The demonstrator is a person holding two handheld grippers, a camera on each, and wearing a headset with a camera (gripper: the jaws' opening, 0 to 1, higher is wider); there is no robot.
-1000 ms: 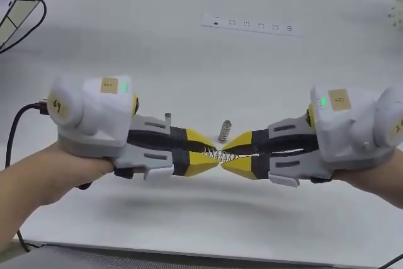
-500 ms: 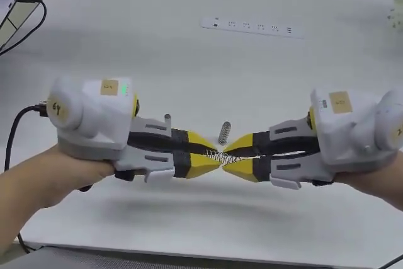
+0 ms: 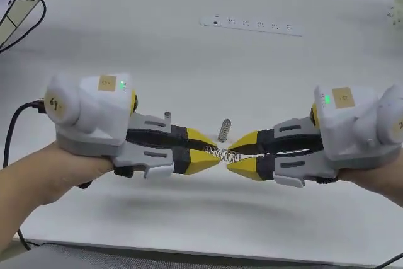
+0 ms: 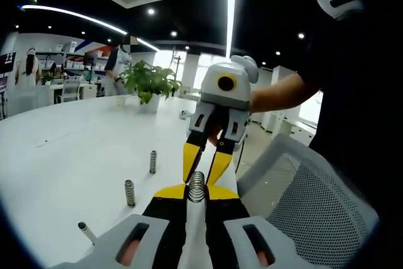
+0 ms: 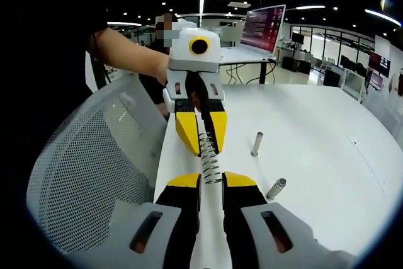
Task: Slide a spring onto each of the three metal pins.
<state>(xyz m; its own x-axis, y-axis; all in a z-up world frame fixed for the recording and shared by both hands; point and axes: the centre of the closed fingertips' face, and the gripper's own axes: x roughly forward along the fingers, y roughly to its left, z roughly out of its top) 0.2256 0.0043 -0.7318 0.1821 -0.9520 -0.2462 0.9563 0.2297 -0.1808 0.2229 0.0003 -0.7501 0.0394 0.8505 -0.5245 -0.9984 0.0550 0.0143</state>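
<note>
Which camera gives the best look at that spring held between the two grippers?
The right gripper view: the spring runs lengthwise, coils distinct. The left gripper view sees it nearly end-on; the head view shows it tiny.

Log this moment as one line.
left gripper: shut on spring | right gripper: shut on spring | spring: spanning both tips, above table | bare pin: standing on table

spring [image 3: 221,153]: shiny mtl wire | L claw [image 3: 215,154]: matt yel plastic | table [image 3: 189,48]: smooth matt wht
</note>
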